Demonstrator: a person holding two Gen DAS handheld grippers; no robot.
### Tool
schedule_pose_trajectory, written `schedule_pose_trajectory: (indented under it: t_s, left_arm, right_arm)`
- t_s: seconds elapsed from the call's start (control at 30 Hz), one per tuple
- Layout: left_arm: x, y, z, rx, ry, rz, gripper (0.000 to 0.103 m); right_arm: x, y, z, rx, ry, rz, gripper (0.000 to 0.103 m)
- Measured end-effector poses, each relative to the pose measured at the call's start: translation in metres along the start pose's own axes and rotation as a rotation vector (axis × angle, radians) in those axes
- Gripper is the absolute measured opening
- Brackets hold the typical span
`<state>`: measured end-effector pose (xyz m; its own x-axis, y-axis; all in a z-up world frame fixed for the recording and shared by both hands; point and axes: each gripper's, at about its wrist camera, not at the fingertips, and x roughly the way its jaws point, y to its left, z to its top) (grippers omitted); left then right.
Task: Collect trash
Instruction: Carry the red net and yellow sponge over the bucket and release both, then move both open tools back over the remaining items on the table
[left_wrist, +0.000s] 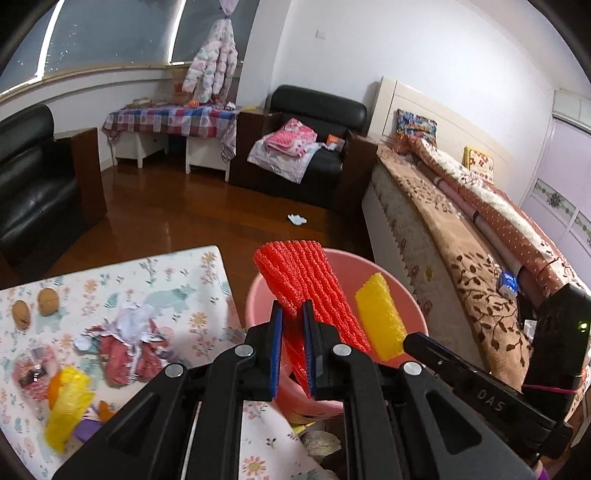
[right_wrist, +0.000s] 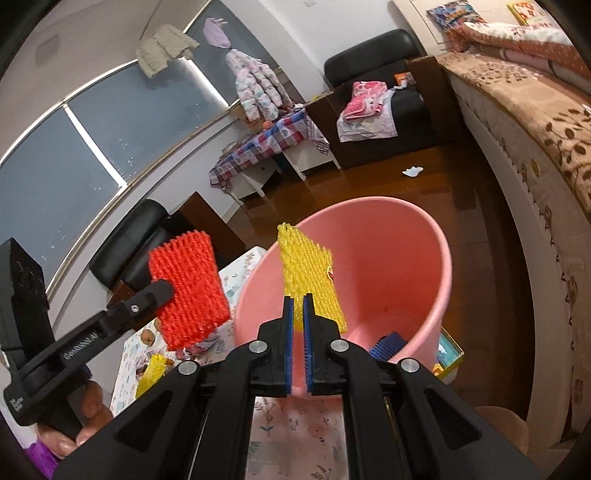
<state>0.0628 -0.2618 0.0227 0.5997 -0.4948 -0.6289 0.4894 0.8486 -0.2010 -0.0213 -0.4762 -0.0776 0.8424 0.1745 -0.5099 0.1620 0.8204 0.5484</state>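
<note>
Beside the bed (left_wrist: 424, 206) stands your bench (left_wrist: 192, 269) in its floral cloth, and the pink bucket (right_wrist: 388, 236) sits just off its edge. Your left claw (left_wrist: 292, 314) is clamped on the red foam net (left_wrist: 306, 280), holding it over the bucket's rim. Your right claw (right_wrist: 298, 306) is clamped on the yellow foam net (right_wrist: 306, 273), above the bucket's mouth. On the bench lie torn paper scraps (left_wrist: 129, 332), another yellow net (left_wrist: 68, 402) and two walnuts (left_wrist: 35, 308). A small white scrap (left_wrist: 296, 219) lies on the floor.
</note>
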Motion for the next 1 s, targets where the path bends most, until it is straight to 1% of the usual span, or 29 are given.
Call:
schedule_pose_trajectory:
  t_s: [0.13,0.3,0.4,0.47,0.53,0.6,0.7,0.73,0.77,1.0]
  left_arm:
    - [0.020,-0.003,-0.005,0.003,0.042,0.004,0.010]
    - [0.033,-0.006,-0.008,0.001,0.069,-0.007,0.011]
    - [0.036,-0.008,-0.009,-0.002,0.074,-0.019,0.020]
    - [0.037,-0.009,-0.009,0.000,0.076,-0.028,0.036]
    - [0.036,-0.009,-0.008,0.007,0.069,-0.029,0.044]
    - [0.034,-0.009,-0.008,0.013,0.066,-0.034,0.045]
    - [0.028,-0.007,-0.008,0.013,0.057,-0.036,0.046]
    - [0.026,-0.006,-0.008,0.013,0.055,-0.037,0.046]
    - [0.025,-0.006,-0.008,0.012,0.053,-0.037,0.047]
    - [0.006,0.000,-0.012,0.005,0.036,-0.045,0.049]
  right_arm:
    - [0.003,-0.009,0.001,0.013,0.008,-0.006,0.005]
    - [0.006,-0.012,0.003,0.015,0.017,-0.026,0.005]
    - [0.007,-0.012,0.004,0.006,0.018,-0.051,0.005]
    - [0.008,-0.010,0.005,0.005,0.026,-0.074,0.006]
    - [0.010,-0.011,0.005,0.012,0.039,-0.092,0.006]
    - [0.011,-0.013,0.005,0.018,0.048,-0.099,0.008]
    - [0.009,-0.015,0.004,0.036,0.049,-0.096,0.021]
    - [0.009,-0.016,0.004,0.038,0.048,-0.095,0.029]
    - [0.008,-0.016,0.003,0.039,0.046,-0.095,0.032]
    - [-0.002,0.000,0.001,-0.005,0.026,-0.105,0.033]
